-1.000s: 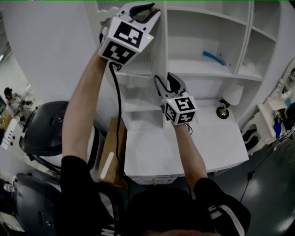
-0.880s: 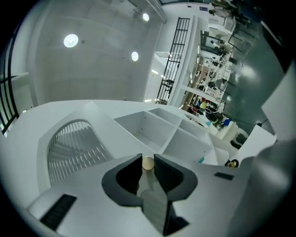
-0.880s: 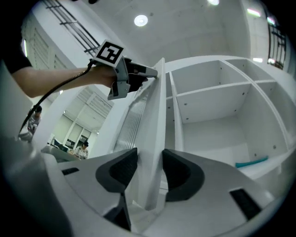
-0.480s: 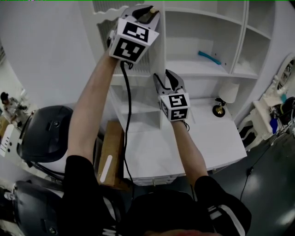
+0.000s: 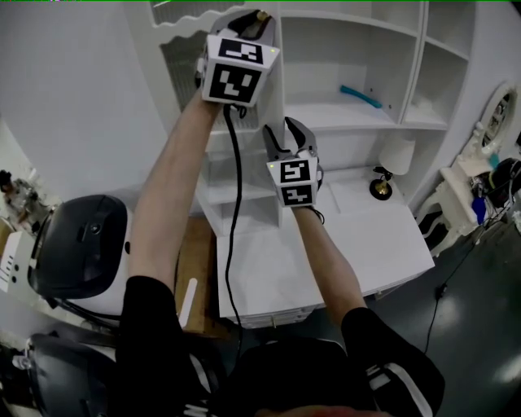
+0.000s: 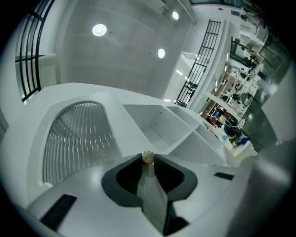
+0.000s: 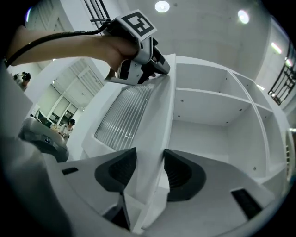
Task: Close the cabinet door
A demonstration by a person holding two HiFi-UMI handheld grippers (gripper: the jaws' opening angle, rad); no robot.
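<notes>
The white cabinet door with a ribbed glass panel stands swung out from the shelf cabinet. My left gripper is high up, shut on the small round knob at the door's free edge. Lower down, my right gripper straddles the same edge. Its jaws have just been opening, and the door edge lies between the pads without a firm pinch. In the right gripper view the left gripper sits above at the door's top.
A blue item lies on a middle shelf. A small lamp stands on the white desk top below. A wooden box and dark rounded machines sit at the left.
Both grippers have drifted a little across the picture with the door's edge, and their marker cubes have rolled. The right jaws stand slightly wider around the edge.
</notes>
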